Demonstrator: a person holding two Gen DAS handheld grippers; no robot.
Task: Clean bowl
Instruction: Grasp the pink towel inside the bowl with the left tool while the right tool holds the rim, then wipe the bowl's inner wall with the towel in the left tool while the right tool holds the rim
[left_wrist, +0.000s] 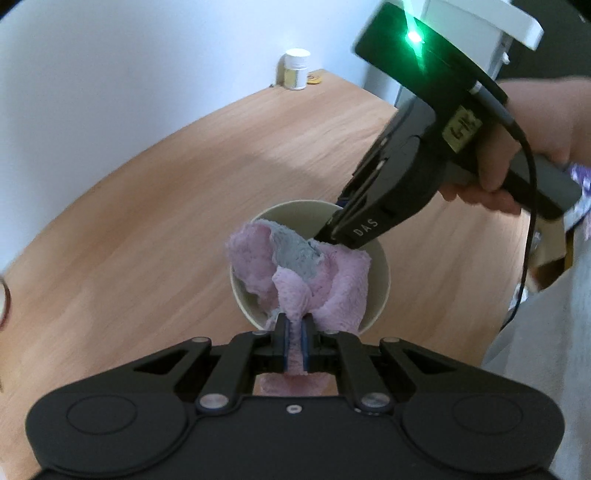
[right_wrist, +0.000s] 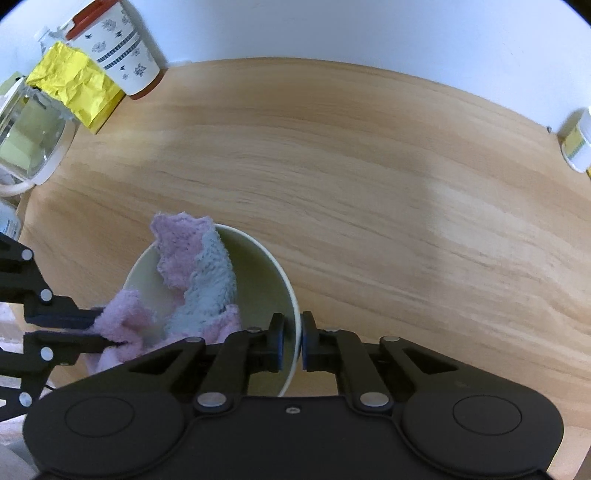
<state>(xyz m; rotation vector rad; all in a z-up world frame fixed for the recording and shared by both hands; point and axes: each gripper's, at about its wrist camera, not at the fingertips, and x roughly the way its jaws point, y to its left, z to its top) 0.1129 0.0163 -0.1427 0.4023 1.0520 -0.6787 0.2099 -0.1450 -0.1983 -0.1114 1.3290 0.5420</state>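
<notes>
Left gripper (left_wrist: 294, 341), at the bottom centre of its own view, had its blue-padded jaws pinched together on a fluffy pink-and-grey cloth (left_wrist: 295, 273), a fold of which vanished between the pads and reappeared below them. That cloth spilled out of a cream round paper bowl (left_wrist: 382, 273) sitting mid-frame on the light wooden tabletop (left_wrist: 147, 221), hiding most of the bowl's interior and its near rim. The right gripper (right_wrist: 293, 341) was clamped across the bowl's wall, one jaw inside and one outside, at the lower centre of its view. From the left wrist view its fingertips were buried behind the cloth, so the grip was hard to make out there. Only the right wrist view showed the crumpled yellow packet (right_wrist: 75, 86), the patterned paper cup (right_wrist: 122, 44) and a clear glass jug (right_wrist: 29, 136), cut off at the upper left. Only the left view showed the bare hand (left_wrist: 532, 147) on the handle, and a small white-lidded jar (left_wrist: 295, 70) by the wall.
</notes>
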